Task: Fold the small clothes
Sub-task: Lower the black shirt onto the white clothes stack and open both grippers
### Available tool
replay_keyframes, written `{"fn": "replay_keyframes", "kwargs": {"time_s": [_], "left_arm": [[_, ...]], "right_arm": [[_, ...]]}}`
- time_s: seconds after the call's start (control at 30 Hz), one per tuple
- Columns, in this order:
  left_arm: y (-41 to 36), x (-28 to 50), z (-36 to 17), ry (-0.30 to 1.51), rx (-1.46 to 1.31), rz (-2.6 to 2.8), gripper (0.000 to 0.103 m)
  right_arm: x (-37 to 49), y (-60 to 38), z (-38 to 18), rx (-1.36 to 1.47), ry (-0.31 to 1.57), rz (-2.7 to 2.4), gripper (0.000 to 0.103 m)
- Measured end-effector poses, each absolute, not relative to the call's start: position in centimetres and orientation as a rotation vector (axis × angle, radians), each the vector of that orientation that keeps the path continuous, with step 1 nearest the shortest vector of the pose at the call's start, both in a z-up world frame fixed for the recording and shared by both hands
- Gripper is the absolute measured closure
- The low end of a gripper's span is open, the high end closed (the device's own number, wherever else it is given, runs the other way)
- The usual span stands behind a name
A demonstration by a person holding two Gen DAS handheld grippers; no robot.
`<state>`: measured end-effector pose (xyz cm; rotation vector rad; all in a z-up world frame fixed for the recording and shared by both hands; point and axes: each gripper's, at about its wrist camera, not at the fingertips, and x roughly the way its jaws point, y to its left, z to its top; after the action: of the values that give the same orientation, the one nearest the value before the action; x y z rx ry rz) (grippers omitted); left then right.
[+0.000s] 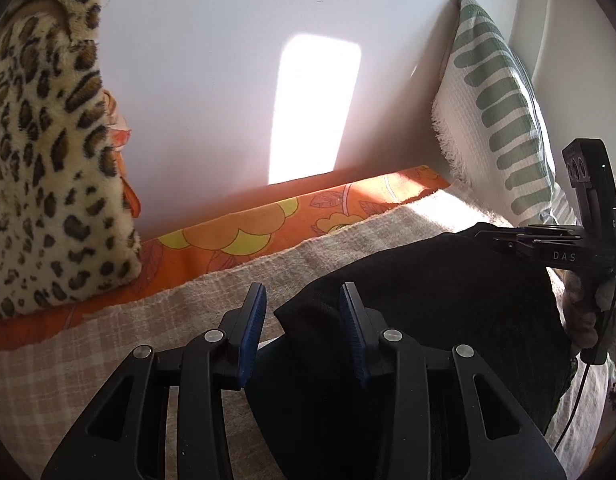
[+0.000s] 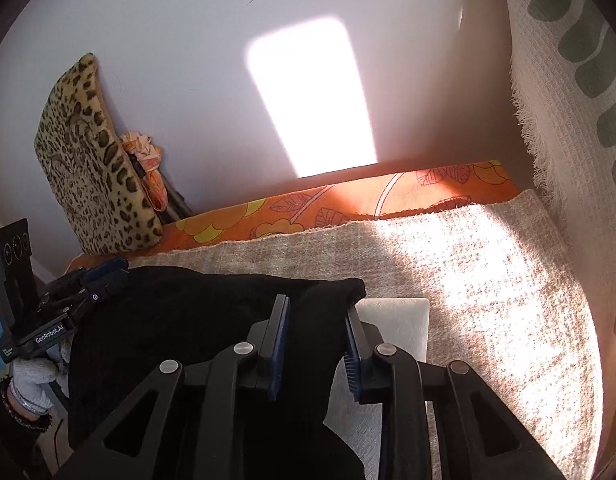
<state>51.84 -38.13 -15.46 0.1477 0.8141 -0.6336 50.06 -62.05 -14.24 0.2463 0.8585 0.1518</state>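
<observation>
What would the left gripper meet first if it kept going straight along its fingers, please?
Probably the black garment, whose corner lies between the left gripper's open jaws; depth is unclear, and beyond lies the beige blanket.

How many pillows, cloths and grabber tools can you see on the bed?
Pillows: 2, leopard-print pillow and green-patterned pillow
Cloths: 2, black garment and white cloth
Grabber tools: 2, left gripper and right gripper
Total: 6
</observation>
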Motion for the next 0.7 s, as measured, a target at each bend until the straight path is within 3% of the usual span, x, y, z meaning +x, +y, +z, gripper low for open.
{"fn": "replay_keyframes", "kwargs": {"time_s": [0.43,0.53,0.57,0.7], "left_arm": [[-34.2,51.4,-12.8,0.77,0.131,-0.543,0.064],[-33.0,50.0,-11.5,0.757,0.126,-0.575,0.056],[-32.7,49.5,-11.2,0.756,0.117,-0.589,0.048],[-31.7,47.3,-9.8,0.738,0.117,-0.636,0.038]], "right_arm": [[46.9,-63.5,-12.8,0.205,0.853,-0.044,0.069],[45.4,-63.4,-11.6,0.226,0.824,-0.061,0.059],[44.8,-63.3,-11.2,0.232,0.819,-0.064,0.055],[42.1,-62.3,-9.5,0.238,0.788,-0.081,0.048]]}}
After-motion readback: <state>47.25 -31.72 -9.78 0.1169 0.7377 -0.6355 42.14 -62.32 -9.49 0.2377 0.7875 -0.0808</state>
